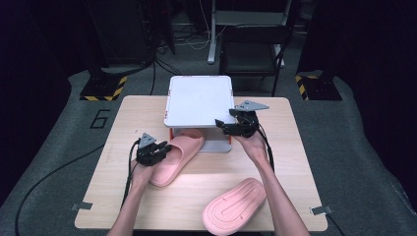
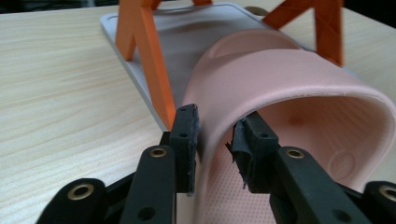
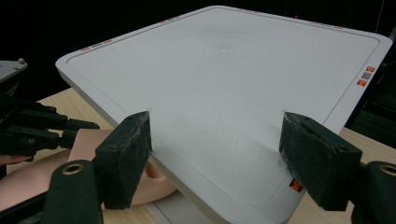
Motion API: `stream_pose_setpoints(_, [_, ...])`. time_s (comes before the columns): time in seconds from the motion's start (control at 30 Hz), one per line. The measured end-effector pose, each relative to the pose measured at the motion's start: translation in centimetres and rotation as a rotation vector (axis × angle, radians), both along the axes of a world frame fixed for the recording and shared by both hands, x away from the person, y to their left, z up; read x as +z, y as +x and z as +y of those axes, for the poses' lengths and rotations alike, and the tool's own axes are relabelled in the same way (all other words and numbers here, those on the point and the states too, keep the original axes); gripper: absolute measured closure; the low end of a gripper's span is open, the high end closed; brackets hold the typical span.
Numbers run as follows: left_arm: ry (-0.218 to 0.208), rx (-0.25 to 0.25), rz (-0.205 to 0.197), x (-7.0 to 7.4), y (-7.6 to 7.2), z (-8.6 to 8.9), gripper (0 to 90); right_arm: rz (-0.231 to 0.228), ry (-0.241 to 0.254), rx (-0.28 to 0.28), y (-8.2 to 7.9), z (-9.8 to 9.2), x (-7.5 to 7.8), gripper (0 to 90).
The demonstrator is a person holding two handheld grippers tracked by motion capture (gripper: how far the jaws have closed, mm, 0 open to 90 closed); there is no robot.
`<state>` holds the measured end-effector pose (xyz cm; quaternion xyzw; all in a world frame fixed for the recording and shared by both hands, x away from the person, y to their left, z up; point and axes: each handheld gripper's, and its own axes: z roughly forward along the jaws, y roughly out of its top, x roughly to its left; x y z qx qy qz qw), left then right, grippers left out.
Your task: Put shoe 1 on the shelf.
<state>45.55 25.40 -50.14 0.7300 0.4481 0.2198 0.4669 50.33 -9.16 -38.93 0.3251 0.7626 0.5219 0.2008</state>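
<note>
A pink slipper (image 1: 178,156) lies with its toe under the top board of a white rack (image 1: 199,98) on orange legs (image 2: 148,60). My left gripper (image 1: 164,150) is shut on the edge of that slipper's strap (image 2: 289,79), one pad outside and one inside the strap, in the left gripper view (image 2: 217,128). The toe rests on the rack's grey lower board (image 2: 187,37). My right gripper (image 1: 221,126) hovers at the front right corner of the top board (image 3: 233,70), jaws wide open (image 3: 217,135) with nothing pinched.
A second pink slipper (image 1: 235,206) lies sole up near the table's front edge, right of centre. The wooden table (image 1: 123,191) has bare room at the left and far right. Dark stands and cables crowd the floor behind.
</note>
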Motion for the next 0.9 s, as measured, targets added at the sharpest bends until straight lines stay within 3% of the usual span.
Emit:
stream_pose_setpoints(0.1, [0.008, 0.063, -0.011, 0.1, 0.1, -1.1, 76.5, -0.001, 0.000, 0.000, 0.0, 0.0, 0.0, 25.1])
stream_pose_setpoints(0.13, [0.008, 0.063, -0.011, 0.1, 0.1, -1.1, 77.2, -0.001, 0.000, 0.000, 0.0, 0.0, 0.0, 25.1])
stream_pose_setpoints(0.17, [-0.018, 0.121, 0.001, 0.2, 0.4, -1.6, 77.4, 0.000, 0.000, 0.000, 0.0, 0.0, 0.0, 25.1])
stream_pose_setpoints(0.2, [-0.018, 0.121, 0.001, 0.2, 0.4, -1.6, 77.5, -0.001, -0.001, -0.001, 0.0, 0.0, 0.0, 25.0])
stream_pose_setpoints(0.23, [-0.036, 0.179, -0.002, 0.3, 0.7, -2.1, 77.4, 0.000, 0.000, -0.001, 0.0, 0.0, 0.0, 25.0])
stream_pose_setpoints(0.27, [-0.036, 0.179, -0.002, 0.3, 0.7, -2.1, 77.3, -0.001, -0.001, -0.001, 0.0, 0.0, 0.0, 25.1])
stream_pose_setpoints(0.3, [-0.038, 0.230, -0.013, 0.3, 1.2, -2.9, 76.9, -0.001, 0.000, -0.001, 0.0, 0.0, 0.0, 25.1])
stream_pose_setpoints(0.37, [-0.036, 0.251, -0.012, 0.3, 1.6, -3.7, 75.5, -0.002, 0.000, -0.002, 0.0, 0.0, 0.0, 25.1])
stream_pose_setpoints(0.4, [-0.055, 0.255, 0.000, 0.2, 1.6, -4.0, 73.5, -0.001, 0.000, -0.002, 0.0, 0.0, 0.0, 25.1])
stream_pose_setpoints(0.5, [-0.089, 0.228, -0.015, 0.4, 1.5, -4.2, 55.1, -0.002, -0.001, -0.003, 0.0, -0.1, 0.0, 25.0])
stream_pose_setpoints(0.6, [-0.051, 0.106, -0.094, 1.3, -0.3, -3.5, 39.4, -0.001, -0.004, -0.002, 0.0, -0.1, 0.0, 25.0])
stream_pose_setpoints(0.63, [-0.036, 0.073, -0.099, 1.5, -0.7, -3.2, 34.8, 0.004, -0.005, -0.002, 0.0, -0.1, 0.1, 24.8])
stream_pose_setpoints(0.67, [-0.036, 0.073, -0.099, 1.5, -0.7, -3.2, 30.8, 0.003, -0.008, -0.001, 0.0, -0.1, 0.1, 24.8])
stream_pose_setpoints(0.7, [-0.024, -0.004, -0.088, 1.7, -1.9, -2.3, 26.4, -0.002, -0.010, 0.000, 0.0, -0.1, 0.0, 24.5])
stream_pose_setpoints(0.8, [-0.001, -0.028, -0.081, 1.7, -2.8, -1.6, 23.0, -0.001, -0.004, -0.007, -0.1, 0.1, 0.0, 23.9])
stream_pose_setpoints(0.83, [-0.006, -0.037, -0.058, 1.3, -3.9, -0.9, 23.6, -0.007, -0.025, -0.009, -0.2, 0.3, 0.0, 23.2])
stream_pose_setpoints(0.87, [-0.006, -0.037, -0.058, 1.3, -3.9, -0.9, 23.8, -0.007, -0.025, -0.009, -0.2, 0.3, 0.0, 23.2])
stream_pose_setpoints(0.9, [-0.003, -0.061, -0.049, 0.6, -4.9, -0.4, 23.9, -0.014, -0.046, -0.017, -0.4, 0.4, 0.1, 23.0])
